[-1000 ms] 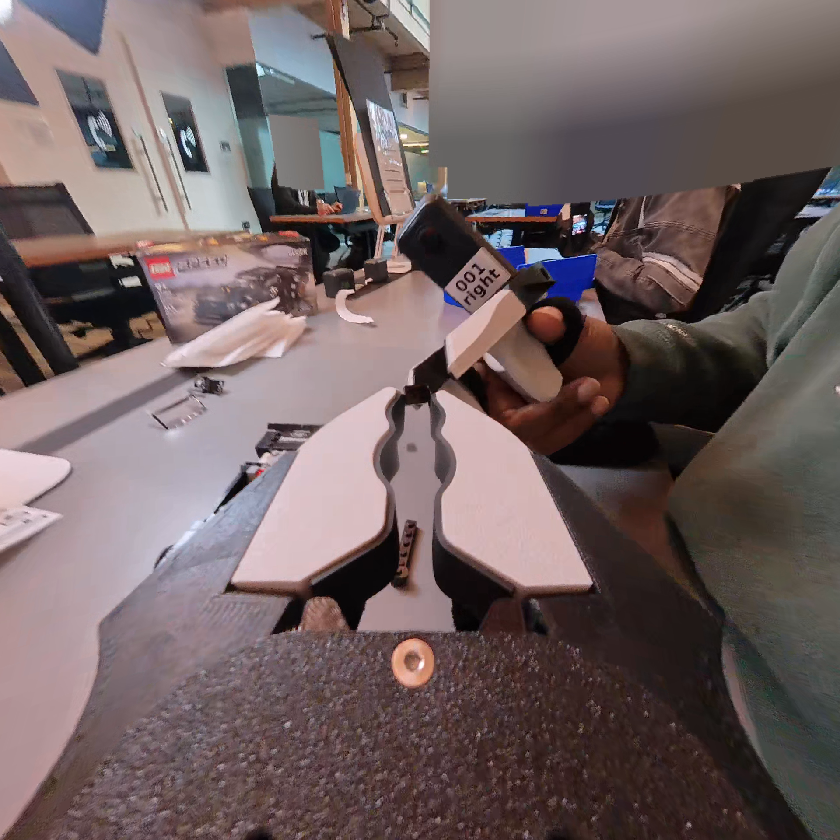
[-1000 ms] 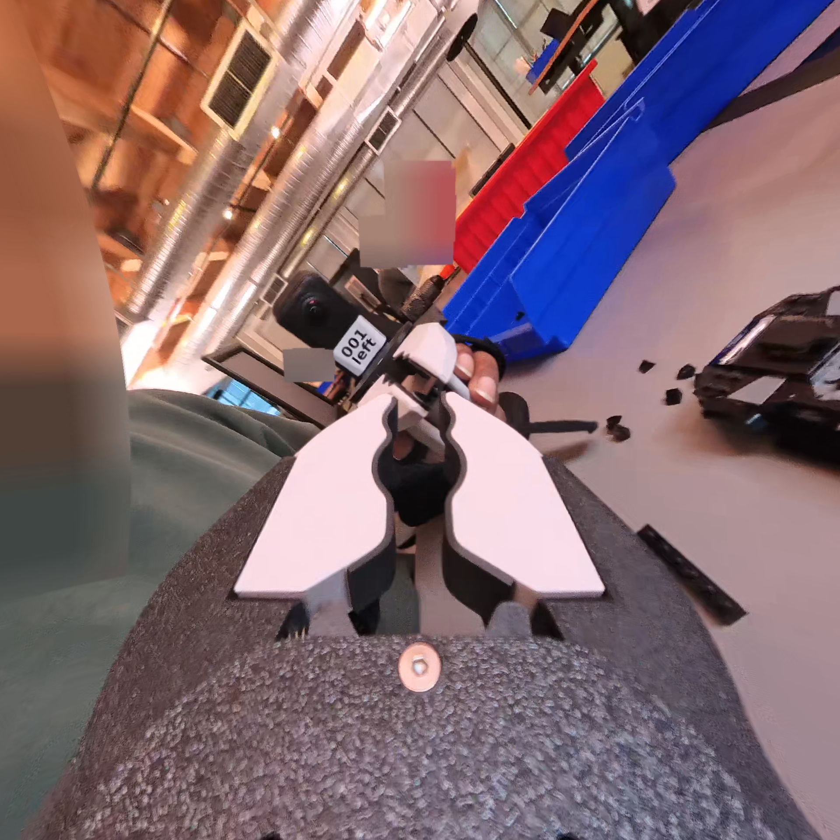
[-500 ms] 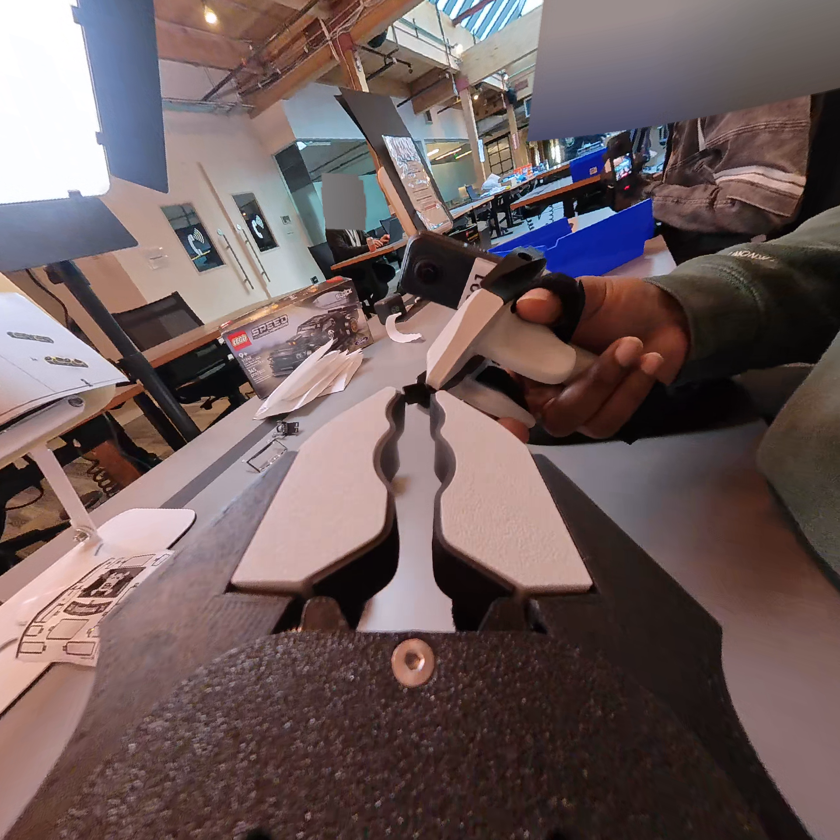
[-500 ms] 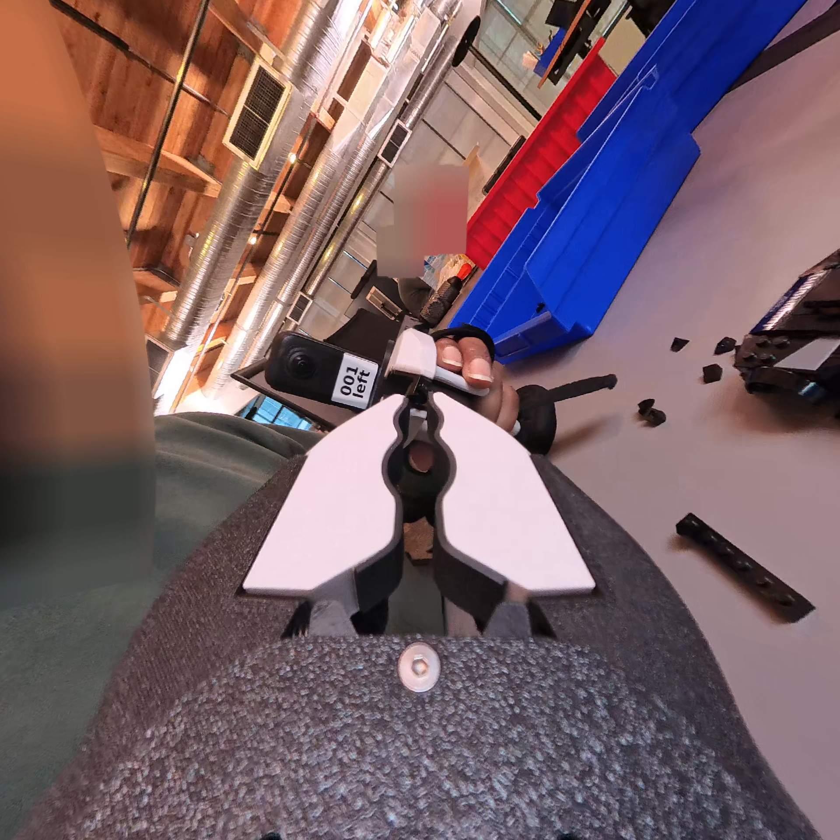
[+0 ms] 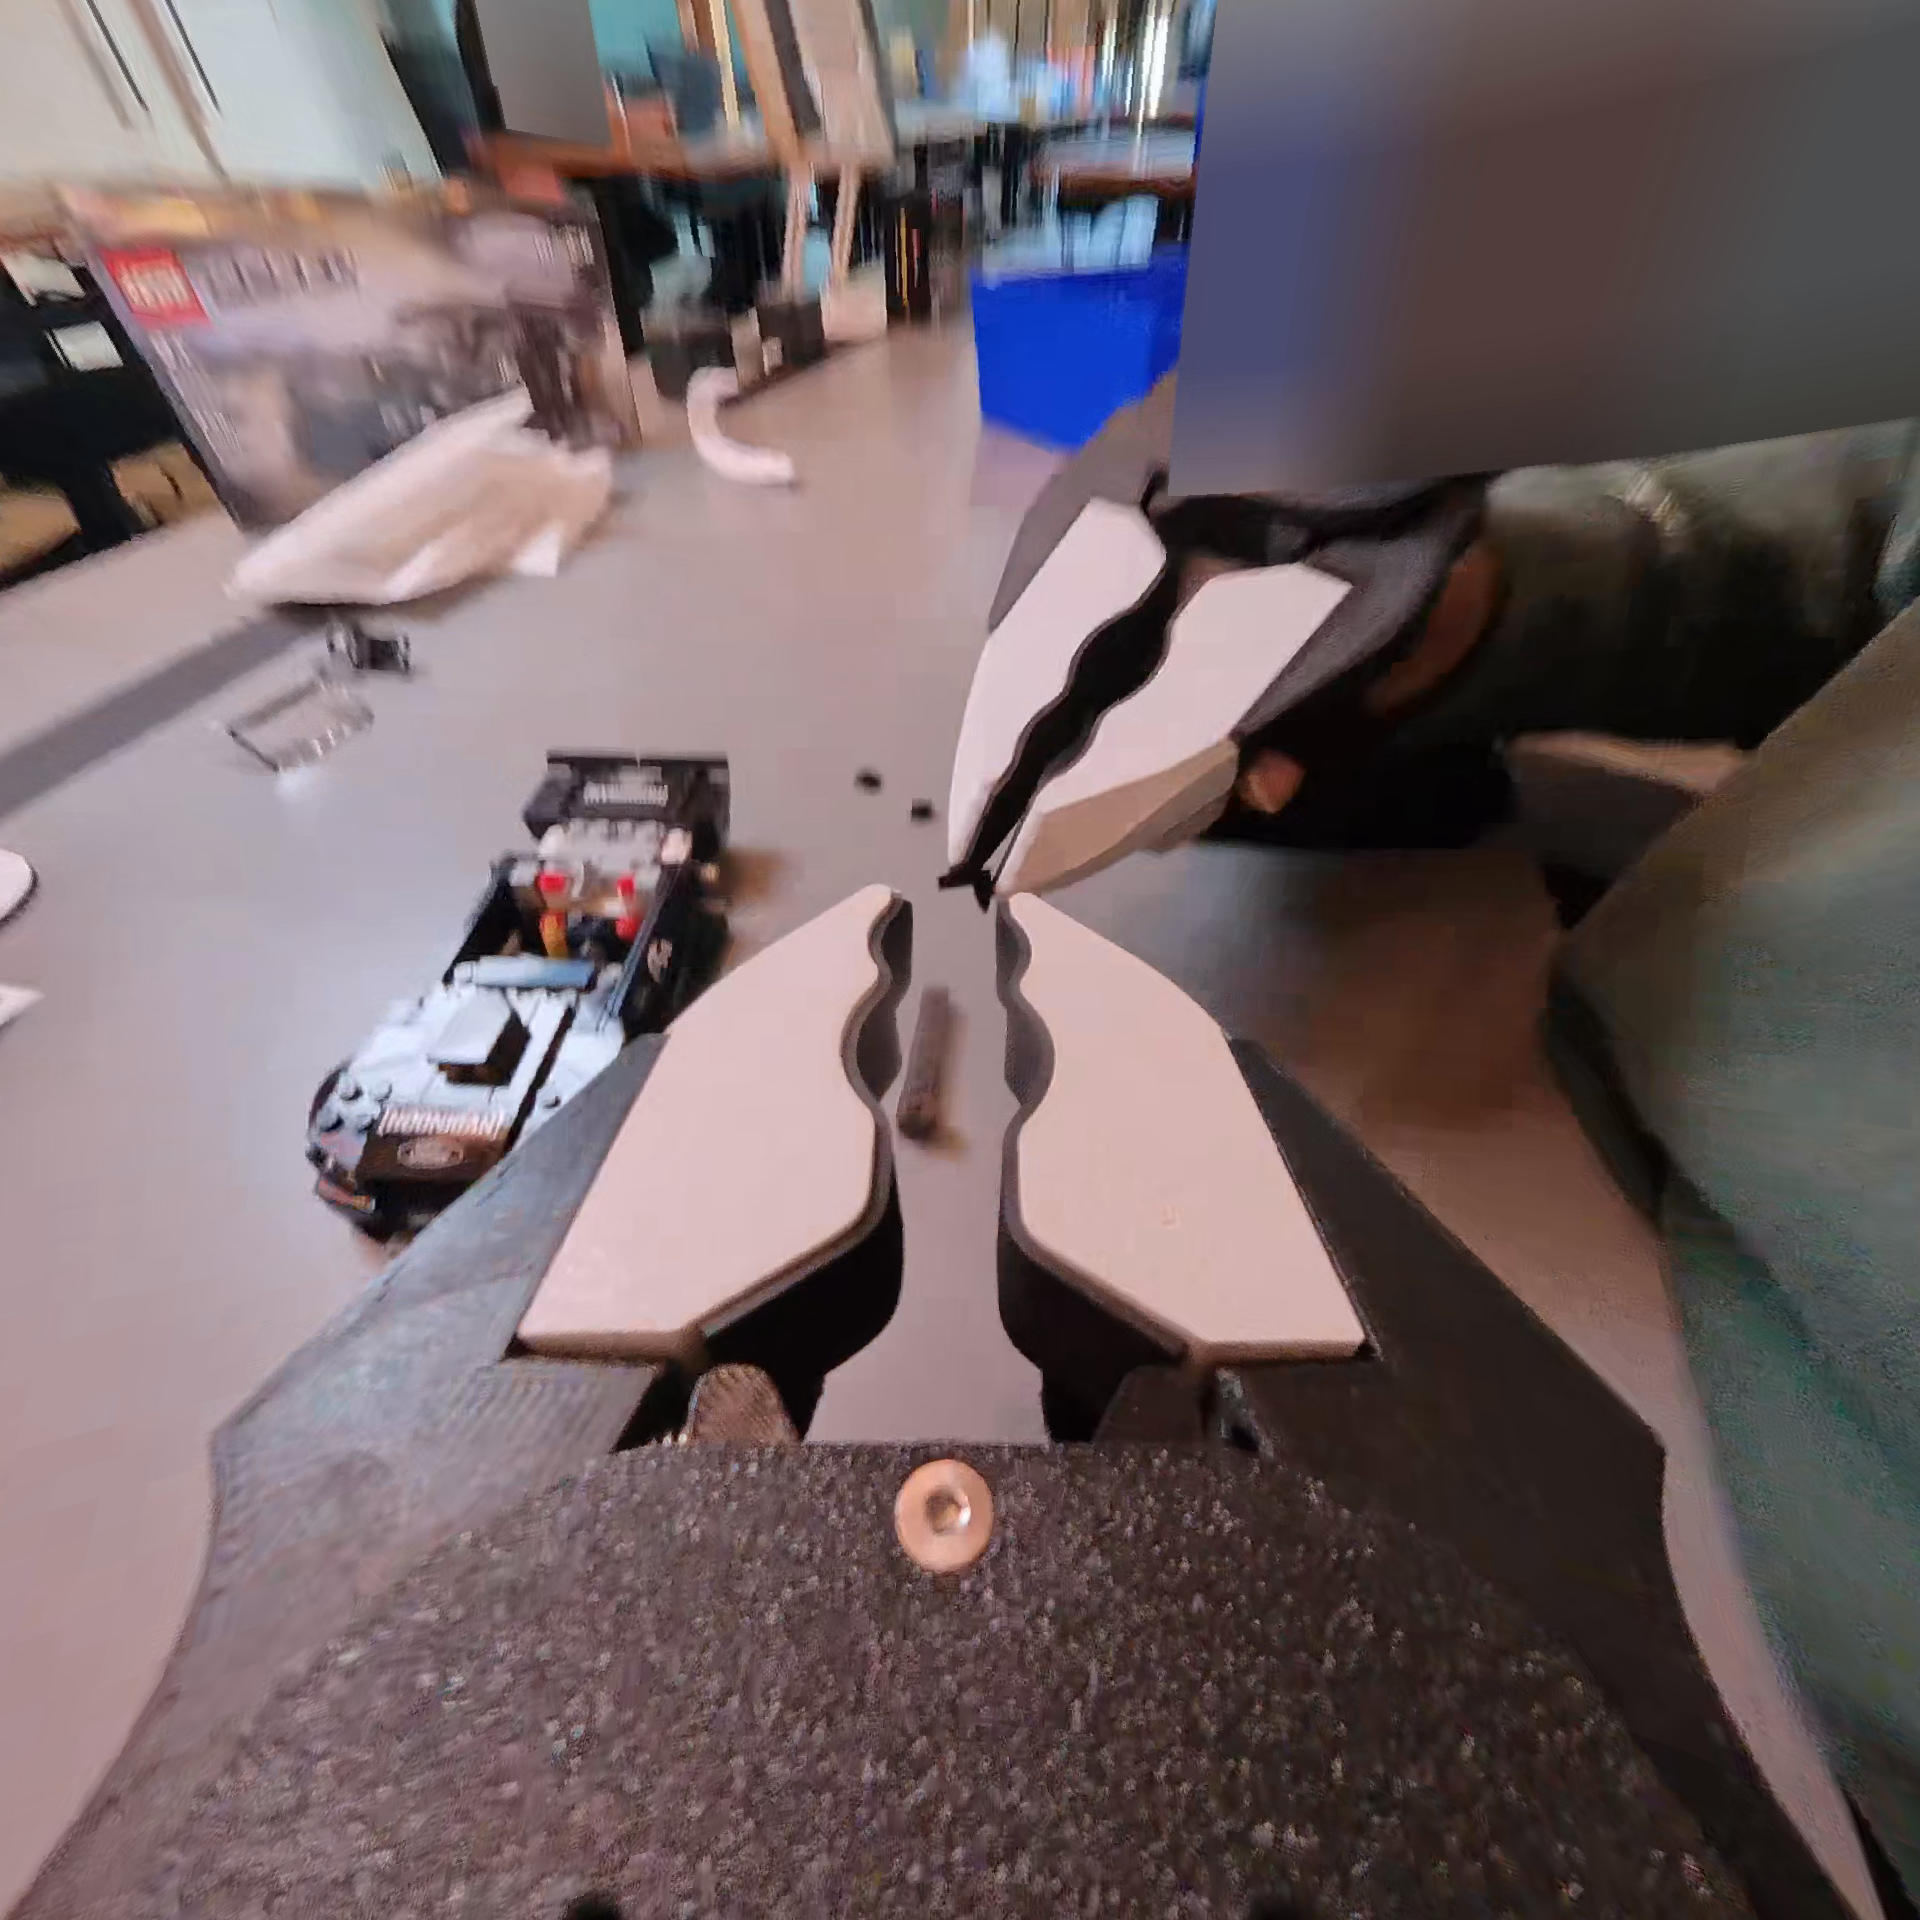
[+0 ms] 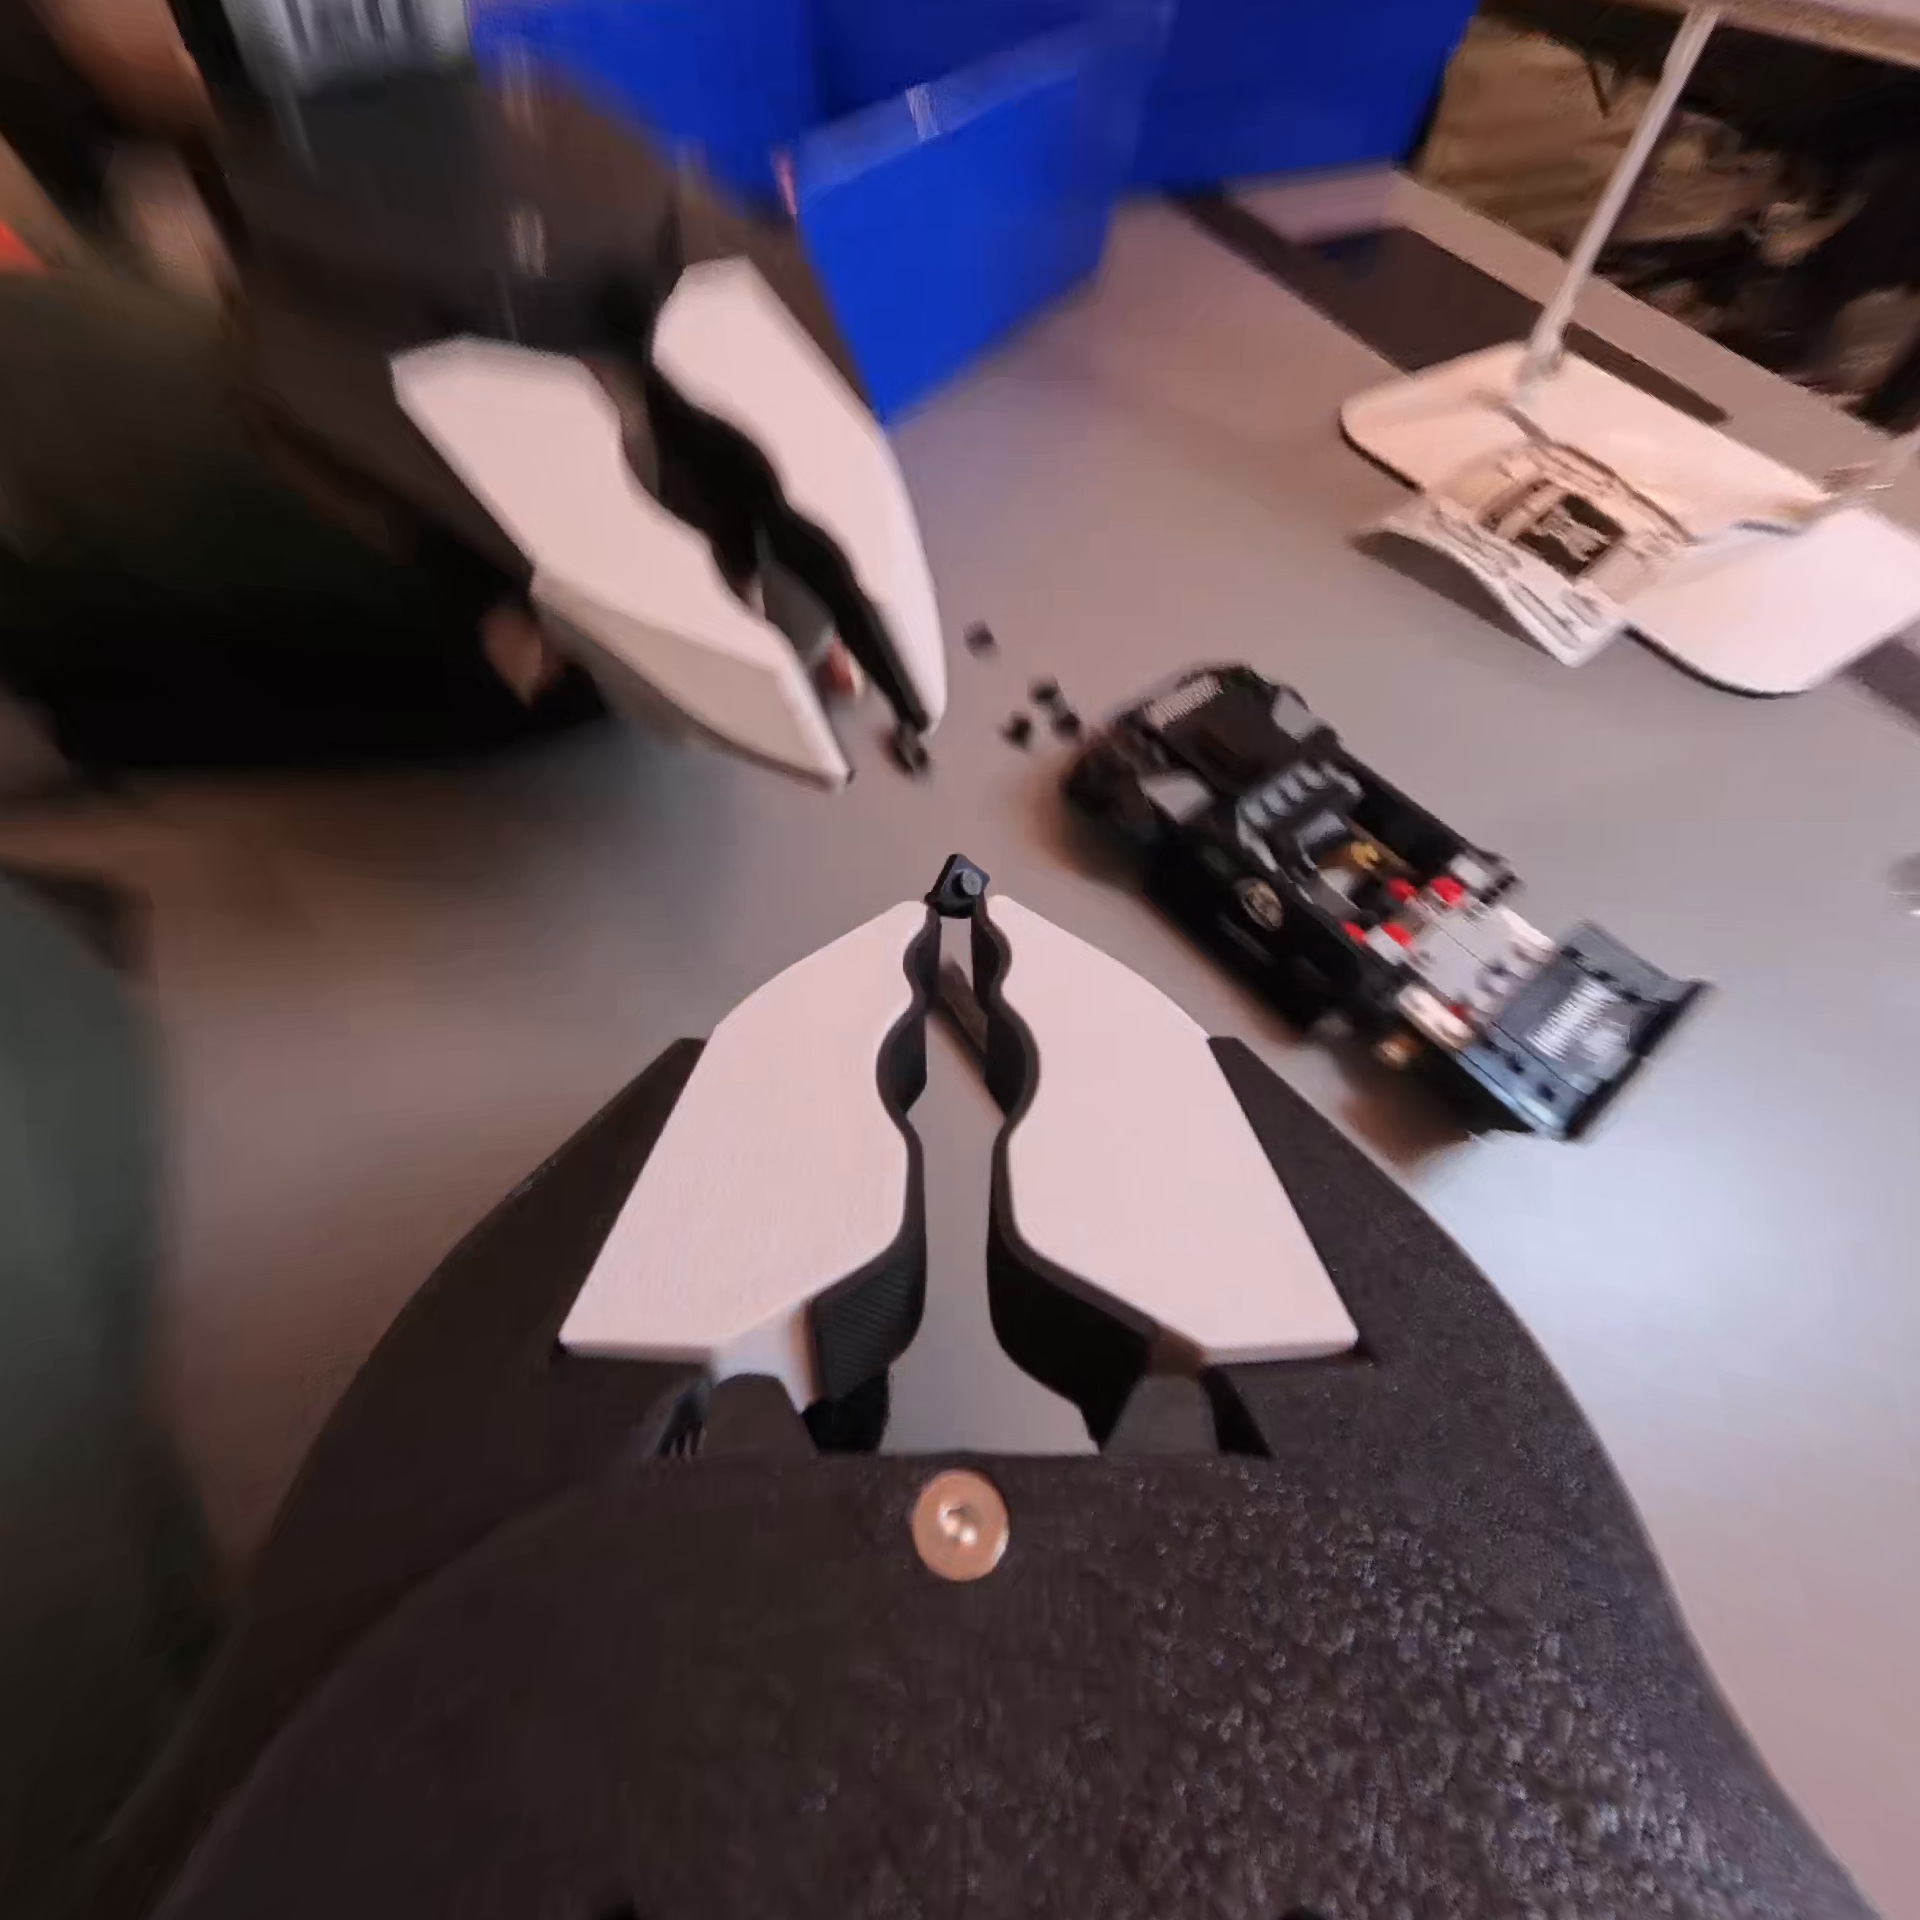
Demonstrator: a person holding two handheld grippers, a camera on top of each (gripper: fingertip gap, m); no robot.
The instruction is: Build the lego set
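A partly built black and white lego car (image 5: pixel 520 987) stands on the grey table (image 5: pixel 727 644); it also shows in the right wrist view (image 6: pixel 1351 904). My right gripper (image 6: pixel 958 914) is shut on a small black lego piece (image 6: pixel 958 891) just above the table. My left gripper (image 5: pixel 948 906) is open and empty, its tips a short way from the right gripper (image 5: pixel 971 883). A long black lego strip (image 5: pixel 925 1060) lies on the table under the left fingers and also shows under the right gripper's fingers (image 6: pixel 961 1013). The left gripper (image 6: pixel 883 753) shows at the upper left of the right wrist view.
Several small black pieces (image 6: pixel 1039 717) lie loose between the grippers and the car. A lego box (image 5: pixel 343 332) and white bags (image 5: pixel 436 520) are at the back left. A blue bin (image 6: pixel 966 208) stands behind. A white stand with an instruction sheet (image 6: pixel 1558 540) is at the right. Both grippers' tips are close together, under 4 cm apart.
Both grippers have tilted down toward the table, bringing the car into view. Their tips, which met in the air, have drawn apart. The left jaws stand a little wider.
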